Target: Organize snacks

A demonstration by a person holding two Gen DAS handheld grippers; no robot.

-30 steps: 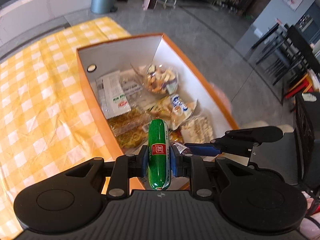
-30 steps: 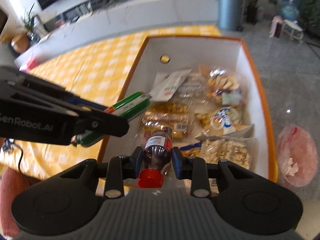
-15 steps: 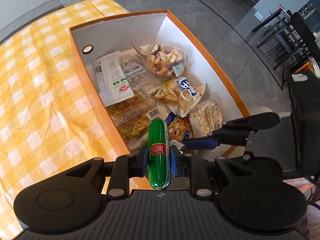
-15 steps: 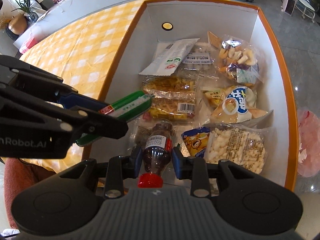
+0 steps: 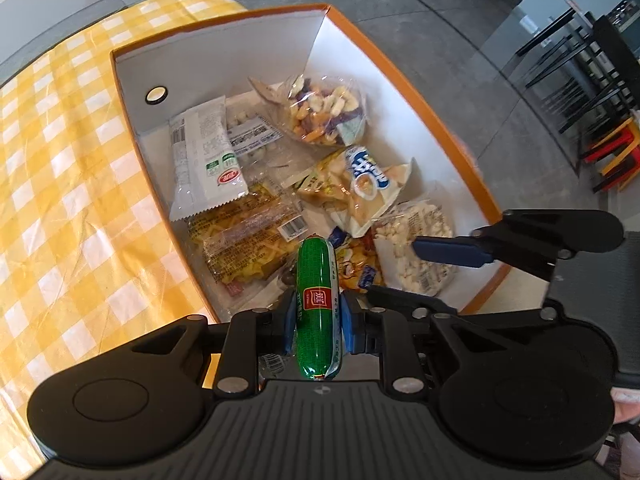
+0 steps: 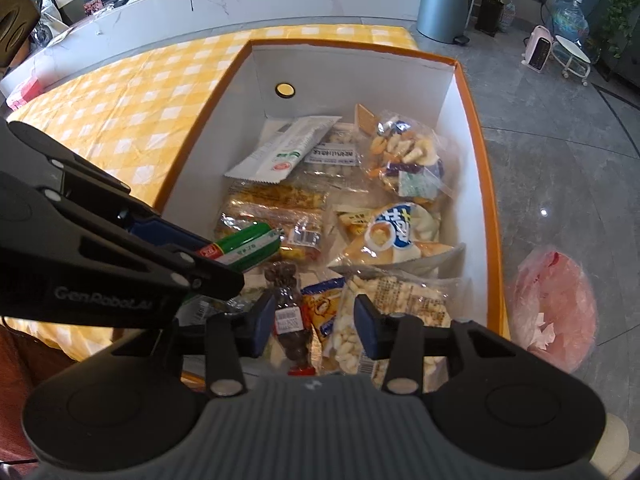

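A white box with an orange rim point(image 5: 224, 24) stands on the checked table and holds several snack bags. Over its near end, my left gripper point(image 5: 316, 312) is shut on a green sausage stick point(image 5: 317, 296), also seen as the sausage point(image 6: 244, 246) in the right wrist view. My right gripper point(image 6: 312, 308) is low in the box and its jaws are opening. A small dark bottle with a red cap point(image 6: 290, 320) lies between them on the snacks, with a clear gap to the right pad. The right gripper point(image 5: 394, 268) shows beside the sausage in the left wrist view.
The box holds a puffed-snack bag point(image 6: 392, 300), a blue and white chip bag point(image 6: 392, 232), a dried-fruit bag point(image 6: 404, 156), a white packet point(image 6: 288, 152) and yellow cracker packs point(image 6: 276, 208). Yellow checked cloth point(image 6: 140, 96) lies left; a pink bag point(image 6: 552, 308) sits on the floor right.
The right jaws have parted and the bottle has slipped out of their grip onto the snacks. The left gripper, still holding the sausage, has come lower and closer over the box.
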